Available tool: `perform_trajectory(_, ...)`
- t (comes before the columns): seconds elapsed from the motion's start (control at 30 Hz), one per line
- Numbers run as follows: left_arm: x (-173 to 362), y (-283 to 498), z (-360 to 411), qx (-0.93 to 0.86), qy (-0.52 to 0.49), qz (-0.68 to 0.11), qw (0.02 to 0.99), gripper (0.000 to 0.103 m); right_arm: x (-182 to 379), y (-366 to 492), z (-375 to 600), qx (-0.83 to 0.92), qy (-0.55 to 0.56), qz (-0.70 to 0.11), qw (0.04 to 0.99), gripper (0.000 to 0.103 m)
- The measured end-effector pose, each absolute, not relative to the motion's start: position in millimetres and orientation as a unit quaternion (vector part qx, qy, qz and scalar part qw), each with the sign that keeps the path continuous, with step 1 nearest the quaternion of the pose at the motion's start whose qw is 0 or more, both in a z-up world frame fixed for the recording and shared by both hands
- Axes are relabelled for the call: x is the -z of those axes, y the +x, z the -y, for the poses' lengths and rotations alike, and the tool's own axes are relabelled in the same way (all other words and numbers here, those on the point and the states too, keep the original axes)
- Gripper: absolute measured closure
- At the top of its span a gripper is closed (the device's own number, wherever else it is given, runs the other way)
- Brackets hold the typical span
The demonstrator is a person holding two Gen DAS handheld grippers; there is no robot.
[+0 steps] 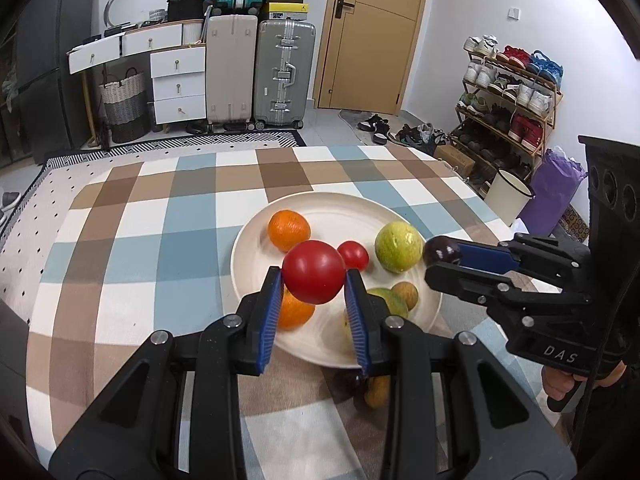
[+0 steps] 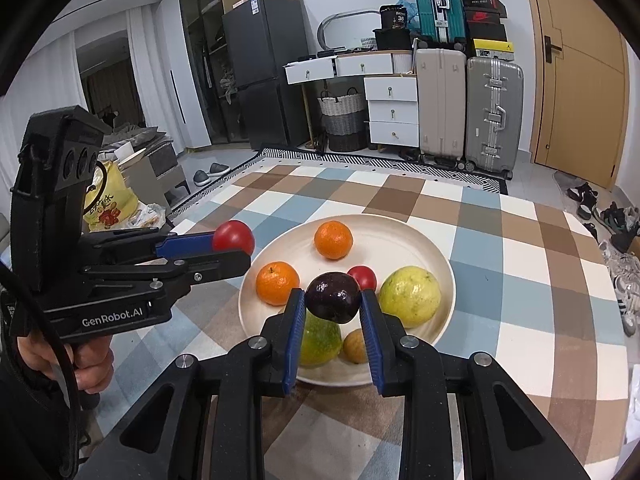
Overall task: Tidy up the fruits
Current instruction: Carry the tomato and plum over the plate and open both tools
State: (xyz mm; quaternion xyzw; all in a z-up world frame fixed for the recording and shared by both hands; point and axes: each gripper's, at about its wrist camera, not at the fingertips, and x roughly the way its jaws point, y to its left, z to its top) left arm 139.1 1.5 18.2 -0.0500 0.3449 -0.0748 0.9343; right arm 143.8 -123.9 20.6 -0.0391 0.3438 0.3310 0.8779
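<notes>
A cream plate point(image 1: 332, 208) point(image 2: 400, 228) lies on the checked tablecloth. It holds two oranges point(image 1: 289, 229) point(image 2: 333, 239), a small red tomato point(image 1: 353, 255) point(image 2: 363, 276), a yellow-green fruit point(image 1: 398, 246) point(image 2: 410, 295), a green fruit point(image 2: 320, 340) and a small tan fruit point(image 1: 405, 294) point(image 2: 356, 346). My left gripper point(image 1: 313, 280) point(image 2: 234, 246) is shut on a large red tomato point(image 1: 314, 272) point(image 2: 233, 237) above the plate's left side. My right gripper point(image 2: 333, 300) point(image 1: 440, 258) is shut on a dark purple fruit point(image 2: 333, 297) point(image 1: 441, 250) above the plate's near right edge.
A dark fruit point(image 1: 347, 383) and a yellowish fruit point(image 1: 377, 391) lie on the cloth before the plate, under my left gripper. Suitcases point(image 1: 284, 72), drawers point(image 1: 176, 80), a shoe rack point(image 1: 508, 100) and a white bin point(image 1: 508, 196) stand beyond the table.
</notes>
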Motion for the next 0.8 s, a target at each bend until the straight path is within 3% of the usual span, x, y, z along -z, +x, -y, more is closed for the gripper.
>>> perform_trajectory(0.8, 16.6, 190.9, 14.6, 0.083, -0.023, -0.380, 0.921, 0.074, 5.4, 179.6, 116.5, -0.326, -0.034, -0.369, 0.870, 0.075)
